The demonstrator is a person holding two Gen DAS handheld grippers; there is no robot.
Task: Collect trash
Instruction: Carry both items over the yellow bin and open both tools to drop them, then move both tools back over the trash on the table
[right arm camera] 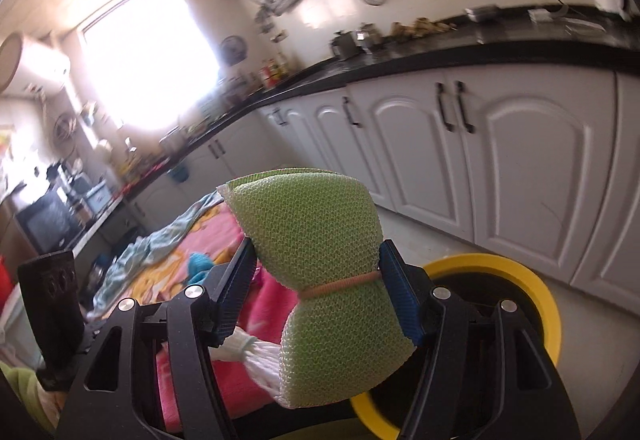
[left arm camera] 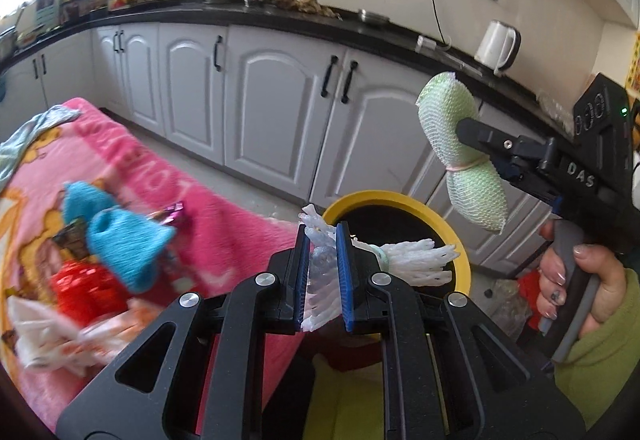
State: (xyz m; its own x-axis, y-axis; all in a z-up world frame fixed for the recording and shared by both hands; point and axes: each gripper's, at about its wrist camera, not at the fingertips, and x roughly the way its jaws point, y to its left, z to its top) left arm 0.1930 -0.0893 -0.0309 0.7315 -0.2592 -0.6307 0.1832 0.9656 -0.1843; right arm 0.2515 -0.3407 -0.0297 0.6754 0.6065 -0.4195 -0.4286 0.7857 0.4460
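Observation:
My left gripper [left arm camera: 323,272] is shut on a white foam fruit net [left arm camera: 416,260], whose frayed end sticks out to the right over a yellow-rimmed bin [left arm camera: 380,200] with a dark inside. In the left wrist view, a hand [left arm camera: 576,280] holds my right gripper [left arm camera: 466,134] above and right of the bin. That gripper is shut on a green foam net [left arm camera: 448,120] tied at its waist with a rubber band. In the right wrist view, the green net [right arm camera: 320,224] fills the right gripper [right arm camera: 316,280] from pad to pad. The white net [right arm camera: 260,356] shows below it, with the bin [right arm camera: 536,304] at lower right.
A pink blanket [left arm camera: 168,176] on the left carries a blue knitted piece [left arm camera: 124,240], a red wrapper [left arm camera: 84,288], a purple sweet wrapper [left arm camera: 172,212] and a white plastic bag [left arm camera: 52,340]. White cupboards [left arm camera: 272,108] under a black counter run behind. A white kettle [left arm camera: 498,44] stands on the counter.

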